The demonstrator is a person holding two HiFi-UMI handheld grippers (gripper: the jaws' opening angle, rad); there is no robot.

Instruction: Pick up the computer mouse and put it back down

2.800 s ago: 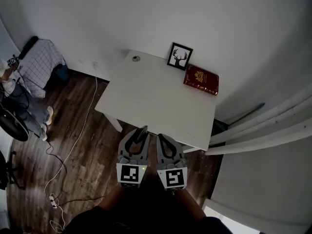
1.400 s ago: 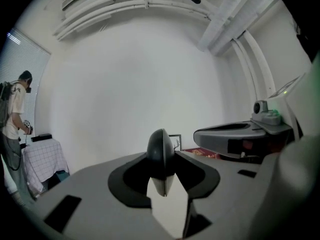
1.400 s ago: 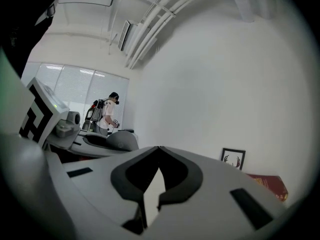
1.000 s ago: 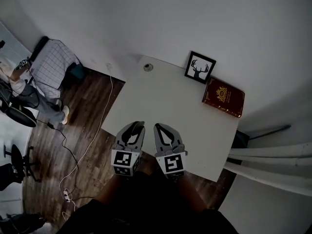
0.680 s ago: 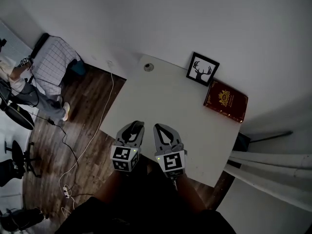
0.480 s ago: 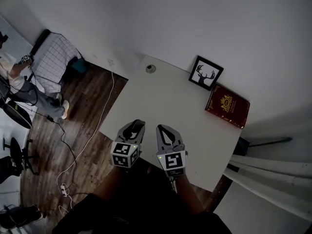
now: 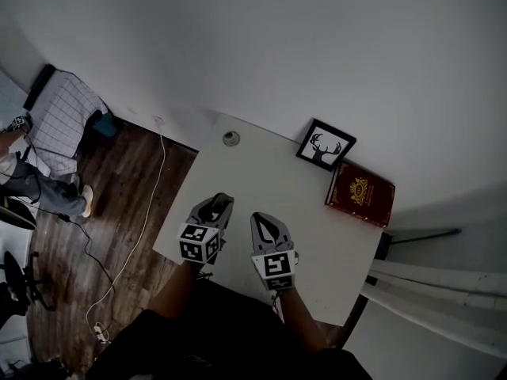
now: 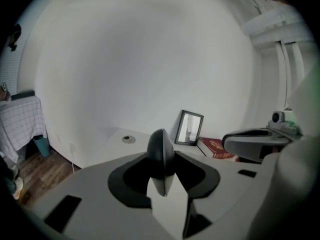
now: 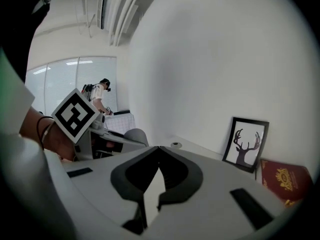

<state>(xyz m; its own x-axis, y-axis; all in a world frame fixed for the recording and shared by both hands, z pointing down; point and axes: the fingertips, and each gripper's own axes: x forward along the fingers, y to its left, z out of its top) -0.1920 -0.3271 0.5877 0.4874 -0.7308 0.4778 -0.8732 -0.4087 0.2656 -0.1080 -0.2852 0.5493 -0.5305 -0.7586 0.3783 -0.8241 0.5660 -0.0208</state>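
Note:
A dark computer mouse (image 8: 161, 156) stands on edge between the jaws of my left gripper (image 8: 161, 149), which is shut on it. In the head view the left gripper (image 7: 215, 203) hangs over the near left part of the white table (image 7: 261, 172), the mouse showing only as a dark shape in the jaws. My right gripper (image 7: 262, 219) is beside it to the right, shut with nothing in it. In the right gripper view its jaws (image 9: 159, 149) meet at the tips, and the left gripper's marker cube (image 9: 75, 115) shows at the left.
At the table's far side a framed deer picture (image 7: 325, 145) leans on the wall, with a red book (image 7: 360, 194) to its right and a round cable hole (image 7: 230, 138) at the far left corner. Cables lie on the wooden floor (image 7: 119, 212); a person (image 7: 24, 172) is at the left.
Both grippers have moved forward from the table's near edge to above its near part and sunk lower. The left one has rolled a little, the mouse still in it.

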